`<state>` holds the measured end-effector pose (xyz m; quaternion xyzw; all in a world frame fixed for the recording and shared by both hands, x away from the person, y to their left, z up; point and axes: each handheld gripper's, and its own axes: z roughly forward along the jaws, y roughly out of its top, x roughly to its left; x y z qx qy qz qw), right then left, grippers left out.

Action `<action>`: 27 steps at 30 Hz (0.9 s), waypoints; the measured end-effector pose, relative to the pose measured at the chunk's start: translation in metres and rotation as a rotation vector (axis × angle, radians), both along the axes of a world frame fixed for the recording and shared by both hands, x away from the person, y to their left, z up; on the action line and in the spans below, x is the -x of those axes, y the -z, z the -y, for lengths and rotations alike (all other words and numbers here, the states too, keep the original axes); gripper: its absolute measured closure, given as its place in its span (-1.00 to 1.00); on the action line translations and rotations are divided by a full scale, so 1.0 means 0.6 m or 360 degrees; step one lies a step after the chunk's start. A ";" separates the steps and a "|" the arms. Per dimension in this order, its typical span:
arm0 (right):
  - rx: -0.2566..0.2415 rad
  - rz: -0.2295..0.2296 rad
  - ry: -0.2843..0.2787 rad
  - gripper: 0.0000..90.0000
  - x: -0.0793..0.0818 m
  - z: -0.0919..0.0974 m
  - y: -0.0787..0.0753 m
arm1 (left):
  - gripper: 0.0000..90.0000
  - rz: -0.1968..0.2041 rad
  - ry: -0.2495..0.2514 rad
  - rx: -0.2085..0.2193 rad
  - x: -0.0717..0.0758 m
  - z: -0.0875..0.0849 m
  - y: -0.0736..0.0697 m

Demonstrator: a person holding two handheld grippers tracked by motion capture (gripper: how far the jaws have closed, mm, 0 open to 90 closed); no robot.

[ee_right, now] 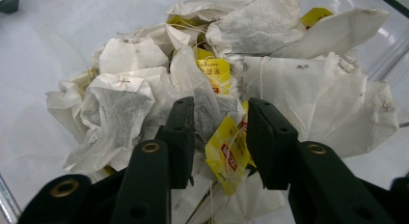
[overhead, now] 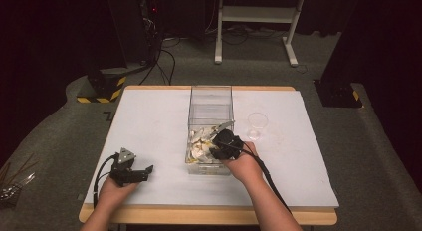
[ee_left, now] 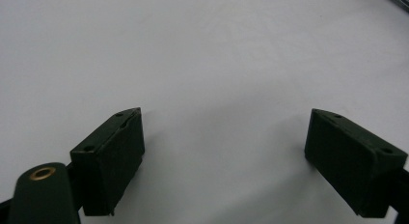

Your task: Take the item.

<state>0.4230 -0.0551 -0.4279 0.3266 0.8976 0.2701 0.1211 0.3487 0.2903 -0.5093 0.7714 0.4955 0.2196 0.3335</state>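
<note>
A heap of used white tea bags (ee_right: pixel 299 84) with yellow tags lies in the near end of a clear plastic box (overhead: pixel 210 99) at the middle of the white table (overhead: pixel 149 121). My right gripper (ee_right: pixel 221 105) reaches down into that box (ee_right: pixel 386 55), and in the high view it (overhead: pixel 215 147) sits over the heap (overhead: pixel 199 144). Its jaws stand narrow around one greyish tea bag (ee_right: pixel 208 110) and its yellow tag (ee_right: pixel 226 154), which fill the gap between the pads. My left gripper (overhead: pixel 142 172) rests low over bare table at the near left, open and holding nothing (ee_left: pixel 224 122).
A small clear plastic cup (overhead: pixel 257 122) stands on the table just right of the box. The far half of the box holds nothing. Beyond the table stand a dark equipment rack (overhead: pixel 129 27) with cables and a white desk frame (overhead: pixel 259 17).
</note>
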 end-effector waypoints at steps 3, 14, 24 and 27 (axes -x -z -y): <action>0.0027 0.0018 -0.0016 0.66 0.000 0.001 0.000 | -0.68 0.0000 0.0000 -0.0001 0.000 0.000 0.000; 0.0006 0.0074 -0.0009 0.98 0.002 0.008 -0.004 | -0.68 0.0001 -0.0001 0.0001 0.000 0.000 0.000; -0.0114 0.0117 0.0005 1.00 0.011 0.022 -0.013 | -0.68 0.0000 0.0000 -0.0001 0.000 0.000 0.000; -0.0154 0.0134 0.0012 0.99 0.015 0.024 -0.017 | -0.68 0.0000 0.0000 0.0000 0.000 0.000 0.000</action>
